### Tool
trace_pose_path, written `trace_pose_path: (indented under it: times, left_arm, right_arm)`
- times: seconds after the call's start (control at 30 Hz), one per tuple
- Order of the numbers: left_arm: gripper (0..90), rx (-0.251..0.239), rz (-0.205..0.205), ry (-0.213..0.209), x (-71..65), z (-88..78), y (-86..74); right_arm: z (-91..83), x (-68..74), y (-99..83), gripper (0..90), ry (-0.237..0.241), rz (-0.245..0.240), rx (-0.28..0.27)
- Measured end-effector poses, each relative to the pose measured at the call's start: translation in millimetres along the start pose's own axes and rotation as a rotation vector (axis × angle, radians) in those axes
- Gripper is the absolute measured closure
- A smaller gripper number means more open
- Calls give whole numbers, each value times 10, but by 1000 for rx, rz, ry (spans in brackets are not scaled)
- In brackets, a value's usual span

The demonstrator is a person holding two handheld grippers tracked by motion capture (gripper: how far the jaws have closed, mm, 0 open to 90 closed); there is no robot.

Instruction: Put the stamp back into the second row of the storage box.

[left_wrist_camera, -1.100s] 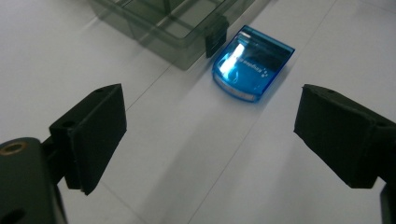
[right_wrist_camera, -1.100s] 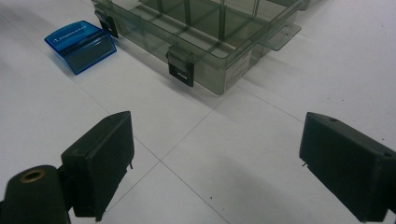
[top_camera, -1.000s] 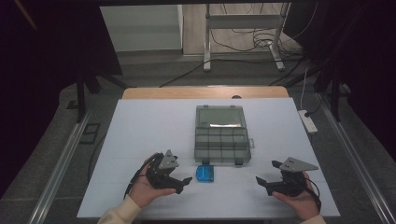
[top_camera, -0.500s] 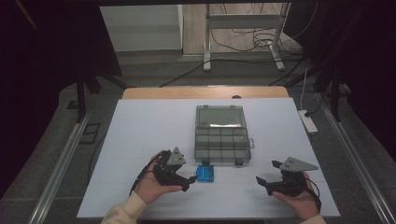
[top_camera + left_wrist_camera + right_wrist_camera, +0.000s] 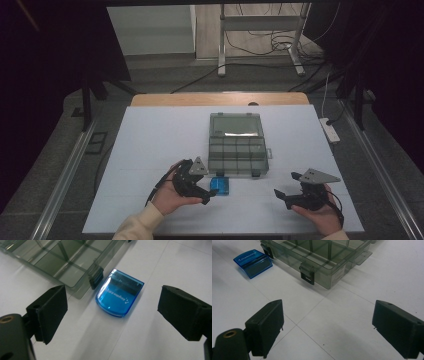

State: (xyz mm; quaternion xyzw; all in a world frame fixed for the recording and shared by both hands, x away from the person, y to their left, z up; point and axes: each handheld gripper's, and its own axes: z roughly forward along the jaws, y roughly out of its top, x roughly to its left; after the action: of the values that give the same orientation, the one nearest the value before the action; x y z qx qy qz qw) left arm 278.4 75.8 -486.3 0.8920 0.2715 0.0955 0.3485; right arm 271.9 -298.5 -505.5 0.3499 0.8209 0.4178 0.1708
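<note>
left gripper (image 5: 210,194) beside blue case (image 5: 220,185) | organizer box (image 5: 237,145) lid open | right gripper (image 5: 282,195) apart

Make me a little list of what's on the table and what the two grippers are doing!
table: white table
box: clear grey compartment box, lid open, compartments look empty
blue thing: small blue see-through case, lying flat beside the box's front latch
left gripper: left gripper, open, jaws on either side of the blue case, not touching it
right gripper: right gripper, open, holding nothing, over bare table in front of the box
</note>
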Motion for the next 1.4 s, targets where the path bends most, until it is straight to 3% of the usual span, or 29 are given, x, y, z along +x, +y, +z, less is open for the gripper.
trace_pose_path:
  times: [0.63, 1.0, 1.13, 1.4]
  left_arm:
    - [102, 67, 59, -55, -53, 196, 135]
    - [107, 139, 111, -80, -108, 372, 149]
    - [107, 157, 140, -64, -135, 406, 165]
    - [112, 172, 141, -59, -120, 462, 169]
  right_arm:
    - [7, -5, -1, 105, 2, 0, 3]
    - [8, -5, -2, 105, 2, -1, 3]
    - [9, -6, -3, 105, 1, 0, 3]
    - [10, -8, -5, 105, 3, -1, 4]
